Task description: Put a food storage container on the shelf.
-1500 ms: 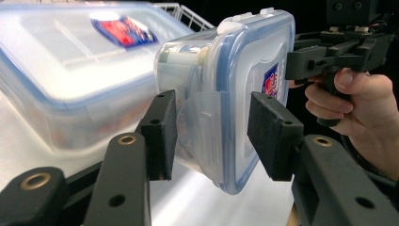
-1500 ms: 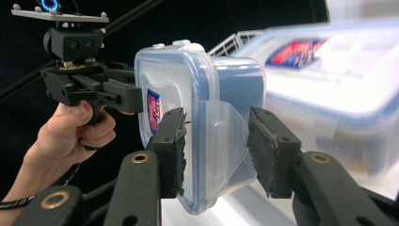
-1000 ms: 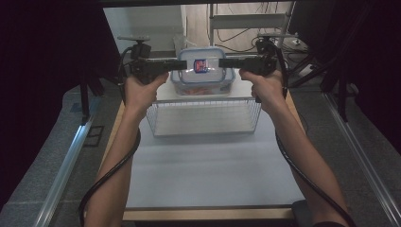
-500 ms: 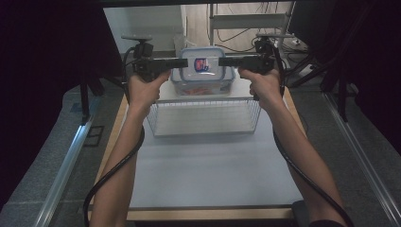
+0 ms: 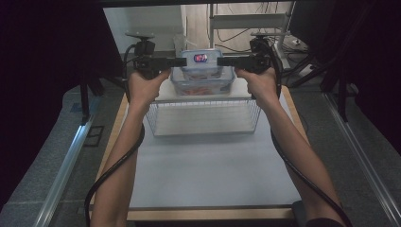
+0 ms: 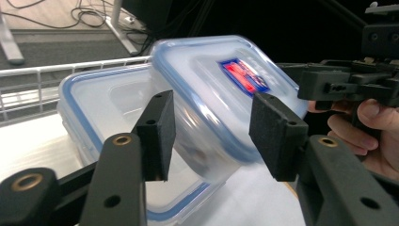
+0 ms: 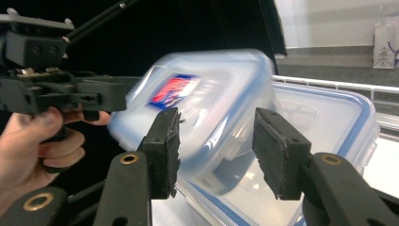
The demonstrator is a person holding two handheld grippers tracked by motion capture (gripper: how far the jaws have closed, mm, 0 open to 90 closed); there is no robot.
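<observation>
Looks like the stacking step: past the wire basket (image 5: 203, 116), a lidded box (image 5: 202, 60) hangs tilted and blurry between the two grippers, just above a second box (image 6: 101, 106). The left gripper (image 6: 211, 127) and the right gripper (image 7: 216, 141) have both just been opening, jaws spread, pads seemingly clear. Next I'd back both straight out.
</observation>
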